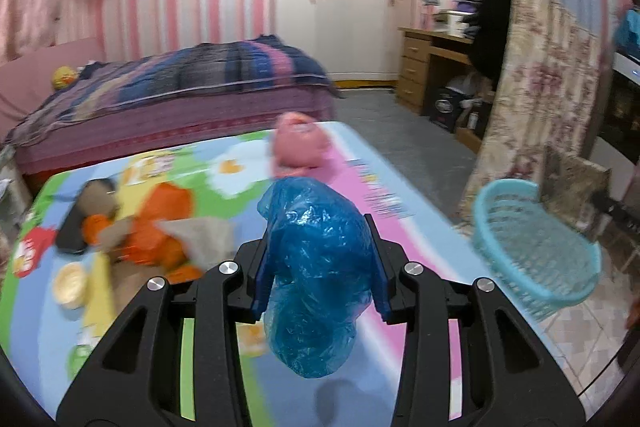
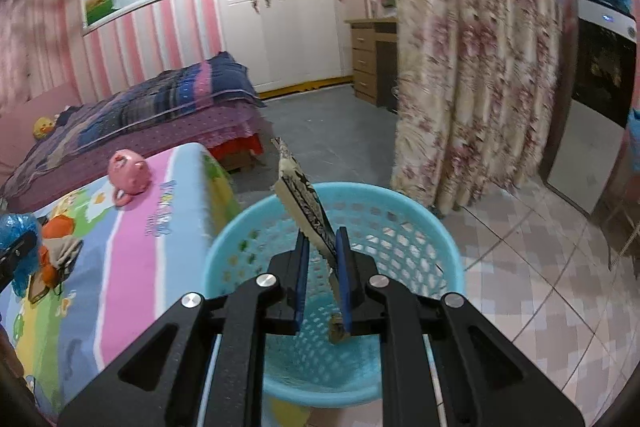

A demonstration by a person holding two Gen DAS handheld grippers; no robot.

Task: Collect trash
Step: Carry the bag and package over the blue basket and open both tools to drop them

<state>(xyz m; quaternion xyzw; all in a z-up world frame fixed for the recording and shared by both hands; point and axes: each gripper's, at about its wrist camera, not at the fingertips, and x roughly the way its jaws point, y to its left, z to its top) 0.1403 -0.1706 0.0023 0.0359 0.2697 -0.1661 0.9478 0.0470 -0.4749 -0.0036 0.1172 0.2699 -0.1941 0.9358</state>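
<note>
My left gripper (image 1: 320, 227) is shut on a crumpled blue plastic bag (image 1: 316, 275), held above the colourful play mat (image 1: 380, 195). The light-blue mesh basket (image 1: 536, 247) stands to its right on the tiled floor. In the right wrist view, my right gripper (image 2: 323, 241) is shut on a flat piece of patterned cardboard (image 2: 302, 203), which sticks up over the basket (image 2: 440, 235). The basket's inside looks bare. The blue bag (image 2: 18, 239) and the left gripper show at the left edge.
On the mat lie orange scraps with crumpled brown paper (image 1: 160, 227), a dark flat object (image 1: 72, 231), a small round cup (image 1: 70, 283) and a pink piggy bank (image 2: 128, 173). A bed (image 1: 180, 87), a floral curtain (image 2: 472, 99), a wooden desk (image 1: 424, 67) and a wardrobe stand around.
</note>
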